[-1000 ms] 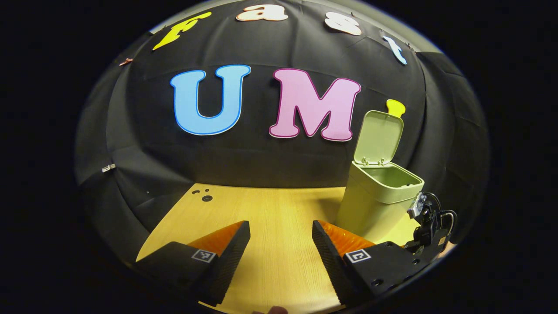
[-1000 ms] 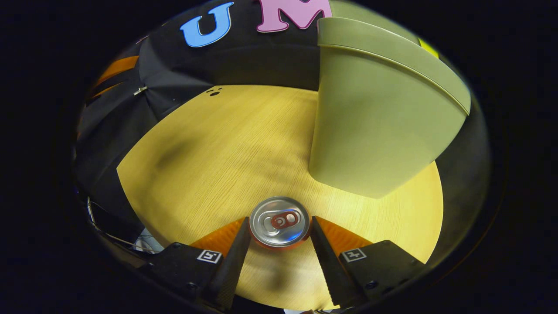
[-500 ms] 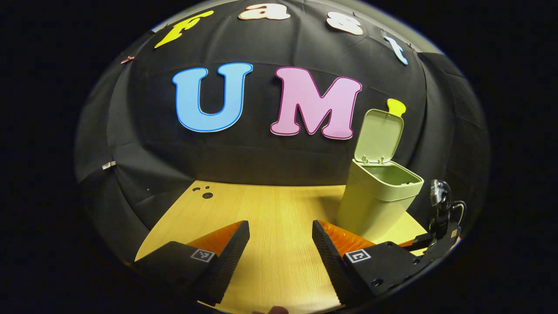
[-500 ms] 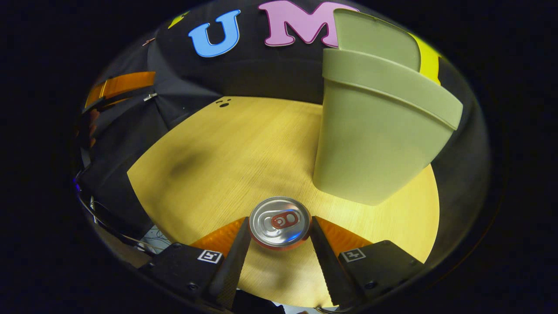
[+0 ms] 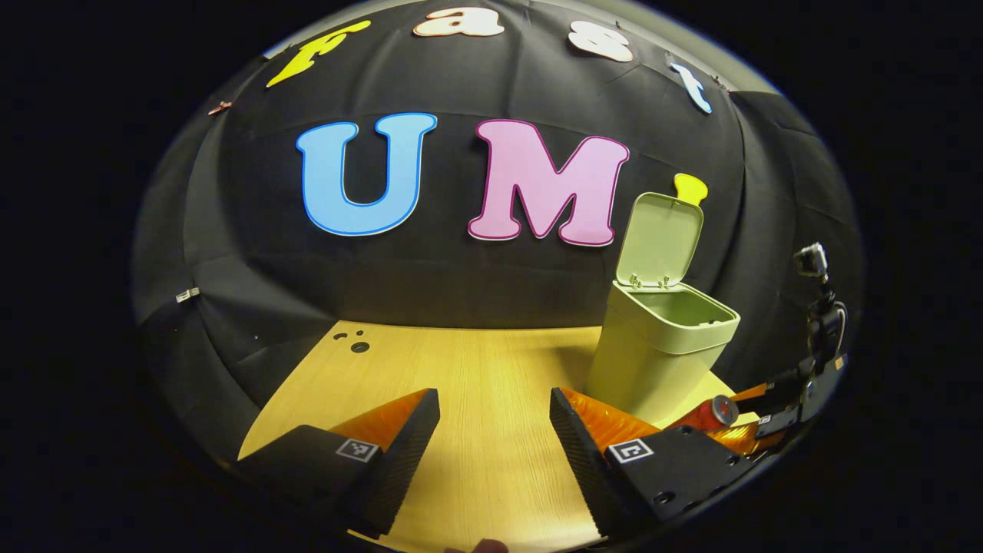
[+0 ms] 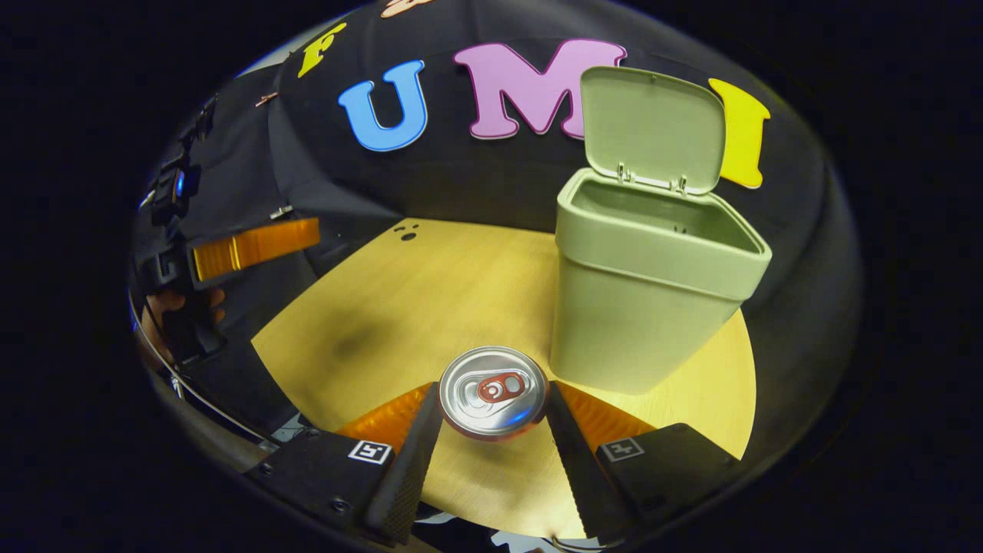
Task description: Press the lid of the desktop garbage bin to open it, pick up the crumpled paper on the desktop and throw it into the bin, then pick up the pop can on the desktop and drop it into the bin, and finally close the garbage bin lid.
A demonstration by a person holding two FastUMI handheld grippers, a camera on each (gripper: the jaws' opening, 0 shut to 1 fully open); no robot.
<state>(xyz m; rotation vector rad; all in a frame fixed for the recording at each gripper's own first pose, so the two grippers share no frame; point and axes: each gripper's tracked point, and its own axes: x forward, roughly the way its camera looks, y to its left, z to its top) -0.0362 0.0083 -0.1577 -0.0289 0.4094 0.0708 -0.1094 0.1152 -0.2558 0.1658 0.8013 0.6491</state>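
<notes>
Between my right gripper's (image 6: 492,421) clamped fingers sits the silver-topped red pop can (image 6: 492,392). Ahead, the pale green plastic bin (image 6: 653,288) stands open. Dropping and lid-closing remain. My left gripper (image 5: 493,438) is spread, empty.

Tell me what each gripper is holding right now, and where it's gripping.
The right gripper holds the pop can, a finger pressed on each side of its body, lid facing the camera. The left gripper is open and holds nothing.
</notes>
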